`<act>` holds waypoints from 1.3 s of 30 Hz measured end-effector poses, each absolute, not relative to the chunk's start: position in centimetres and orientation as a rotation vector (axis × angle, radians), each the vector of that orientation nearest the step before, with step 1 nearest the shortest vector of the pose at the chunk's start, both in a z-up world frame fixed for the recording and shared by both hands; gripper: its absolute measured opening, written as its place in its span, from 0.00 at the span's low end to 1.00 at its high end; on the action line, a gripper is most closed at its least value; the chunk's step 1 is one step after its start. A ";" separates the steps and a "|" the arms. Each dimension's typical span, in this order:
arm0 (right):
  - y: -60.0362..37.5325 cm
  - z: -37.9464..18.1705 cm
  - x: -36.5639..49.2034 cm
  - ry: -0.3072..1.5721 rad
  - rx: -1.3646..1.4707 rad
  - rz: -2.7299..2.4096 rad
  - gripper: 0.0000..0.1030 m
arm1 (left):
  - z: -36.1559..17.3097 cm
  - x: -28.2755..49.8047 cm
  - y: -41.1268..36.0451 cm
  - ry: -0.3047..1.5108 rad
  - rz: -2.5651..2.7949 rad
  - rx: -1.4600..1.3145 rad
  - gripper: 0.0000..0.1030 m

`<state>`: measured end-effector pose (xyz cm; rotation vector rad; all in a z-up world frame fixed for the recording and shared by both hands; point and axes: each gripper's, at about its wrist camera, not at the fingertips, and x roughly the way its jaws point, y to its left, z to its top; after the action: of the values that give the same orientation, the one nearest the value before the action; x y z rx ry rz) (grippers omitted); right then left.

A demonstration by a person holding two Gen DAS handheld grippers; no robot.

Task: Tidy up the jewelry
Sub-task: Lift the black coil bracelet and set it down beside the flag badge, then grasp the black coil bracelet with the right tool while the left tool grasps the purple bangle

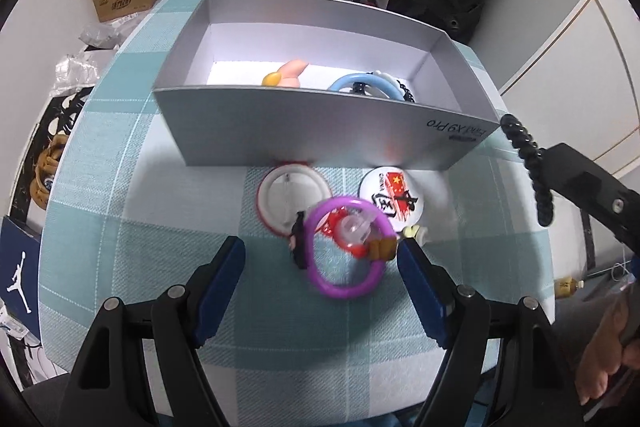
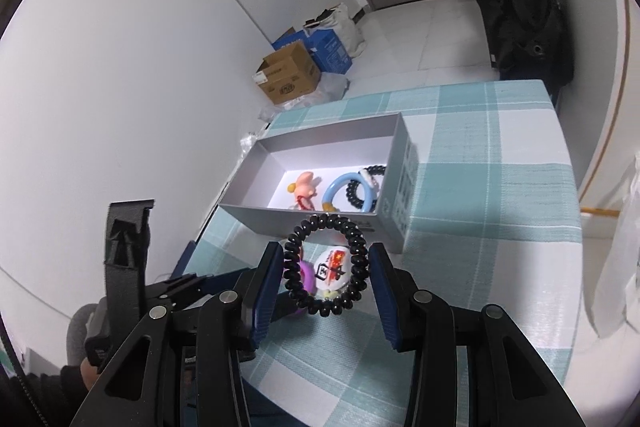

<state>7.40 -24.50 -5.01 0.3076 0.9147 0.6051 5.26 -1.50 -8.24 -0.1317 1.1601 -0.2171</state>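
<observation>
The right gripper [image 2: 325, 267] is clamped on a black beaded bracelet [image 2: 325, 265], which is held upright as an open ring between the two blue-padded fingers [image 2: 264, 291]. The bracelet is suspended above the checked tablecloth [image 2: 480, 195], just in front of the near wall of the grey box [image 2: 396, 163]. In the left wrist view the same bracelet [image 1: 528, 167] is seen hanging from the right gripper at the right edge, beside the box corner.

The left gripper [image 1: 322, 259] is spread wide and nothing is gripped. Between its fingers a purple ring [image 1: 344, 247] is seen on the cloth, blurred; a small black charm [image 1: 298, 241] and a brown piece [image 1: 382, 249] are attached to it. A clear-and-red item [image 1: 352, 231] lies within the ring. Behind it, a round white badge with a red rim [image 1: 286, 197] and a white badge with a red flag print [image 1: 390, 195] lie near the box wall [image 1: 320, 131].

Inside the box, a pink figurine [image 2: 305, 189], a light blue ring [image 2: 340, 193] and a second black coil band [image 2: 370, 187] are contained. The figurine is positioned to the left; the blue ring and black band overlap at the right end.
</observation>
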 end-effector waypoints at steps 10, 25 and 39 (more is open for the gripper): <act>-25.4 -4.8 7.4 0.916 0.324 0.603 0.31 | -8.1 4.8 -3.0 1.125 -0.198 -0.021 0.72; -24.9 -8.0 8.1 1.040 0.228 0.501 0.33 | -7.3 4.9 -2.2 1.093 -0.235 -0.050 0.47; -20.9 -10.3 8.0 1.056 -0.094 0.420 0.18 | -5.2 4.4 -0.2 1.018 -0.281 -0.173 0.46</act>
<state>7.99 -20.91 -10.29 -0.0942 1.0560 0.4199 4.43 -0.24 -5.15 -0.1726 1.0184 -0.2809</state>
